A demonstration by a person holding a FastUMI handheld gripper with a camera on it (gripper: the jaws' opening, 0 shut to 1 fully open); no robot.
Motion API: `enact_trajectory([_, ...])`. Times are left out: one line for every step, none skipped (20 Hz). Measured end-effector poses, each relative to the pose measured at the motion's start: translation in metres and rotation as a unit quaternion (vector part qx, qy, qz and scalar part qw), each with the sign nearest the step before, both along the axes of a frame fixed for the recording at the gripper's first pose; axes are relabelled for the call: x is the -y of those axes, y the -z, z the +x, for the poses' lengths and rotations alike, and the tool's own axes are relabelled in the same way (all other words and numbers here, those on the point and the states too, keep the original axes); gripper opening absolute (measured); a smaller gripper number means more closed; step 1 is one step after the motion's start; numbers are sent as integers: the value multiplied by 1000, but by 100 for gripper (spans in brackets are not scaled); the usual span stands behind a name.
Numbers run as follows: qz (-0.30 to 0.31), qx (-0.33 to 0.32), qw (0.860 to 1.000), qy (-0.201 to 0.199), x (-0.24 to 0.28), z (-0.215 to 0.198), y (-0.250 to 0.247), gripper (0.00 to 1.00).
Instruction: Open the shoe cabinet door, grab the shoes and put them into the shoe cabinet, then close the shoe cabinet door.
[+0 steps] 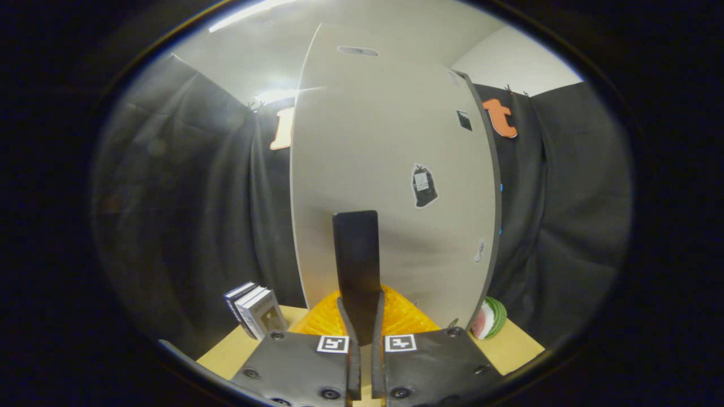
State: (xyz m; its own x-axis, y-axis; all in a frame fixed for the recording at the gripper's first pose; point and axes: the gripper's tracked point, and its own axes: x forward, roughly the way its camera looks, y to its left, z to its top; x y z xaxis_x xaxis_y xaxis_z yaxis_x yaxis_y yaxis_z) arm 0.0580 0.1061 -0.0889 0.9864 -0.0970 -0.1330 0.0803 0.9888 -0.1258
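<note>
The claw is clenched on the dark handle of the shoe cabinet door; both fingers press against the lower end of the handle from either side, nearly closed on it. The handle is a flat vertical bar whose long axis runs upright, rising from between the fingertips up the door face. The door is a pale panel standing upright directly ahead of the claw, long axis vertical, with its dark edge showing on the right side. Several stickers are on the door face. An orange ribbed item lies on the worktop at the foot of the door, just beyond the fingers. Boxes stand left of the door; a watermelon-slice toy lies right of it.
</note>
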Motion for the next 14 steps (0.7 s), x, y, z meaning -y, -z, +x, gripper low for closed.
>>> enact_trajectory([3,-1,1000,2,4,-4,-2,6])
enact_trajectory([5,-3,1000,7,8,-10,-3,7])
enact_trajectory([6,-3,1000,12,12,-16,-6,6])
enact_trajectory([6,-1,1000,17,14,-20,-7,6])
enact_trajectory([4,-1,1000,22,18,-26,-10,6])
enact_trajectory([2,0,1000,26,22,-31,-11,6])
enact_trajectory([2,0,1000,30,26,-36,-13,6])
enact_trajectory([4,-2,999,33,29,-41,-13,6])
enact_trajectory([8,-5,999,34,33,-46,-14,6])
enact_trajectory([12,-8,999,35,37,-56,-16,6])
enact_trajectory([14,-11,999,37,42,-63,-19,6])
enact_trajectory([14,-12,999,41,48,-70,-23,6])
enact_trajectory([12,-11,999,47,52,-75,-26,6])
enact_trajectory([9,-10,999,53,57,-77,-26,6])
